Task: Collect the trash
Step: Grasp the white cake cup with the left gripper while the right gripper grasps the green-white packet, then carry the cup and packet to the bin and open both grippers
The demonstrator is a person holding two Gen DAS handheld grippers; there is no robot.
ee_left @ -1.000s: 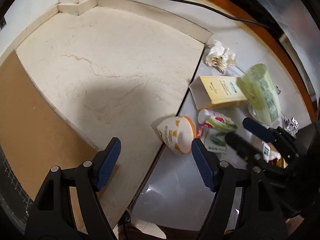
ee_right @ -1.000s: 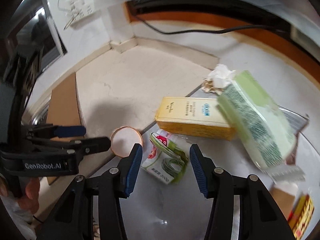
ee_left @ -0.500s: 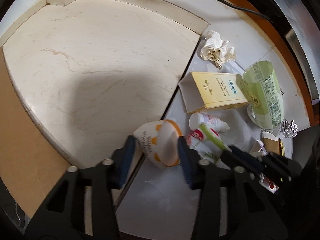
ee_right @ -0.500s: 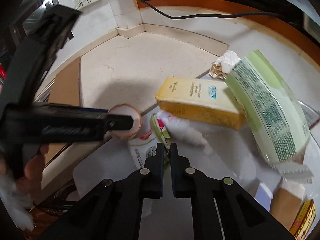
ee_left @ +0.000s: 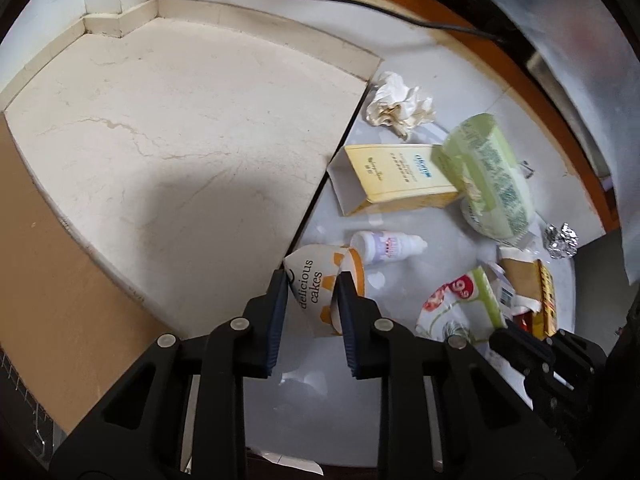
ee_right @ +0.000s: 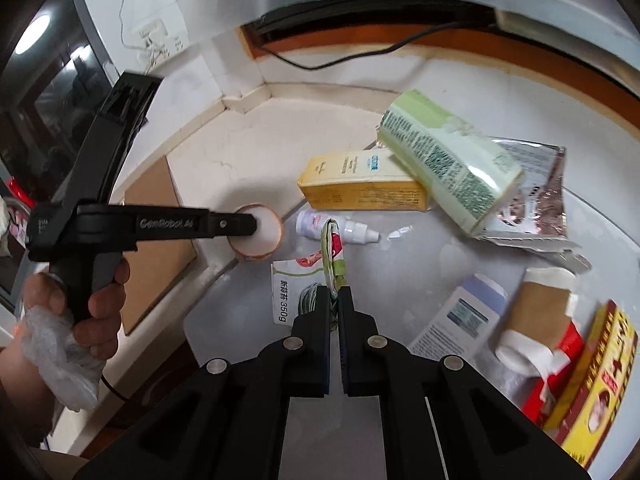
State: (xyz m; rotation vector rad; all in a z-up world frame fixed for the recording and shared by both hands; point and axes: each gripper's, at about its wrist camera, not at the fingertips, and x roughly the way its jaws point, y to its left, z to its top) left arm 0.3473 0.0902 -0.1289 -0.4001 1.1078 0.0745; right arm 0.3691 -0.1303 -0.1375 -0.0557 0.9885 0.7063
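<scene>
Left gripper (ee_left: 312, 292), just closing, squeezes the cup (ee_left: 326, 280) at lower centre; right gripper (ee_right: 335, 294) pinches the wrapper (ee_right: 334, 256).

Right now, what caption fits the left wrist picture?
Left gripper squeezing a paper cake cup beside scattered trash on the table.

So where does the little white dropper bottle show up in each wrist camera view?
Left wrist view: the dropper bottle lies just right of centre, right beside the rim of the paper cup, below the yellow box.
Right wrist view: the bottle lies at centre, under the yellow box, partly behind the held wrapper.
Shared landmark: the yellow box.
</scene>
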